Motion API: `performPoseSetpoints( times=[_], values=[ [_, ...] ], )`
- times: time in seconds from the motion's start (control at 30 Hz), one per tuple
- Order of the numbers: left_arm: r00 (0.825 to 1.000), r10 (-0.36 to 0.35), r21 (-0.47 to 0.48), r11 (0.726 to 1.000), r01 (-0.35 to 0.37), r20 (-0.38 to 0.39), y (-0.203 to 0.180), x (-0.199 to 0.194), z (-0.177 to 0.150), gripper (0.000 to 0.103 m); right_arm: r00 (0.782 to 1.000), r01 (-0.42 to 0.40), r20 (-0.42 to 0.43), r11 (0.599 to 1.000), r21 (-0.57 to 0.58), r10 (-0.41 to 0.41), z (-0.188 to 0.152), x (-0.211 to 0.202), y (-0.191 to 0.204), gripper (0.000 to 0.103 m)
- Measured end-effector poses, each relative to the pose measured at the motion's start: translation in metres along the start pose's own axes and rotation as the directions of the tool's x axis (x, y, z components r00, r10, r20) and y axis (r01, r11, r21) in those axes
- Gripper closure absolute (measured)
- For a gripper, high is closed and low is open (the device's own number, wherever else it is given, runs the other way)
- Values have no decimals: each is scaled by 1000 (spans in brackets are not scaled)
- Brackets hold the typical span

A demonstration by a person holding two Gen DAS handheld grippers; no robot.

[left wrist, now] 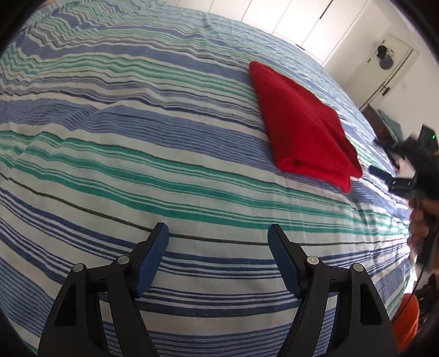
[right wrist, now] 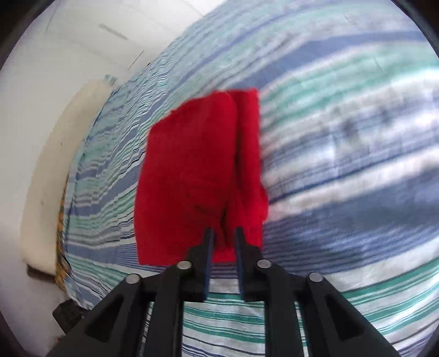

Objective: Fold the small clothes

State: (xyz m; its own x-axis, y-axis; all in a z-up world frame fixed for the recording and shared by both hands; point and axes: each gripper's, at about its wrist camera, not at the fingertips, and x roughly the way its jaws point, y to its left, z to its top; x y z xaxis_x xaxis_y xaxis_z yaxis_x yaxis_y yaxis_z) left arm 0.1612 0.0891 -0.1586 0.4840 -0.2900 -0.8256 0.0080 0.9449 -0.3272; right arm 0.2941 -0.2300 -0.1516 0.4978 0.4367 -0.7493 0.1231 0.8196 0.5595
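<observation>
striped bedspread (left wrist: 137, 142), white wardrobe doors (left wrist: 301, 19), orange object (left wrist: 406, 326) beside the bed

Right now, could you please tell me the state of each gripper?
Left gripper: open, empty, above the striped bedspread.
Right gripper: jaws a little apart at the red cloth's near edge; a grip cannot be told.

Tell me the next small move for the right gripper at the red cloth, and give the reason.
Probably draw the right gripper back off the red cloth. The cloth already lies folded in layers on the striped bedspread, and the jaws stand slightly apart at its near edge, with no clear pinch on it. The left gripper is open and empty over bare bedspread.
</observation>
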Motion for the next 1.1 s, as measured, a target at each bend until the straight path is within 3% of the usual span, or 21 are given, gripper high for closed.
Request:
performPoseSetpoints(
  times=[0.03,0.1,0.13,0.23,0.27,0.3,0.33,0.43,0.47,0.57,0.7,0.8,0.87,0.93,1.0,1.07,1.1],
  values=[
    [1000,-2,-4,1000,2,-1,2,1,-1,27,1000,-12,20,1000,-19,13,7,-7,4,20],
    [1000,2,-3,1000,-2,-1,4,0,-2,27,999,-27,42,999,-43,29,27,-7,10,24],
    [1000,5,2,1000,-5,2,3,1,-2,27,999,-27,35,998,-49,29,37,-2,11,30],
    [1000,13,25,1000,-13,7,2,3,-3,27,1000,6,-16,1000,-16,-6,64,34,8,35],
    [1000,15,33,999,-16,8,1,2,-4,27,999,27,-43,1000,-5,-27,68,50,2,41],
    [1000,18,40,999,-19,7,0,2,-4,27,996,40,-79,999,-12,-40,69,67,0,72],
    [1000,20,43,999,-20,8,0,1,-4,27,994,59,-88,998,-30,-61,68,72,1,92],
    [1000,10,50,999,-10,13,-2,-4,-5,27,999,44,2,998,-44,-44,65,45,-1,93],
    [1000,8,48,999,-9,6,-4,-2,-4,27,996,86,22,995,-52,-85,62,41,-7,93],
    [1000,-4,53,999,5,-24,-17,3,4,27,980,183,-57,978,-101,-190,53,63,-21,92],
    [996,-59,101,994,52,67,-46,-9,41,27,988,148,-32,986,-80,-151,58,50,-16,77],
    [989,-76,166,985,54,130,-82,-5,81,27,974,226,64,964,-140,-219,65,24,2,76],
    [986,-86,219,974,53,142,-104,6,96,27,967,234,142,955,-183,-210,73,10,23,76],
    [991,-77,272,961,44,110,-126,29,101,27,984,136,146,966,-218,-106,85,14,42,76],
    [999,-47,315,948,44,1,-140,70,93,27,992,61,119,971,-233,-33,99,31,51,76],
    [997,63,387,921,-40,-45,-148,103,76,27,992,115,85,966,-231,-98,107,60,45,76],
    [996,93,433,898,-77,-16,-152,105,69,26,984,178,44,961,-214,-172,109,82,33,76]
  ],
)
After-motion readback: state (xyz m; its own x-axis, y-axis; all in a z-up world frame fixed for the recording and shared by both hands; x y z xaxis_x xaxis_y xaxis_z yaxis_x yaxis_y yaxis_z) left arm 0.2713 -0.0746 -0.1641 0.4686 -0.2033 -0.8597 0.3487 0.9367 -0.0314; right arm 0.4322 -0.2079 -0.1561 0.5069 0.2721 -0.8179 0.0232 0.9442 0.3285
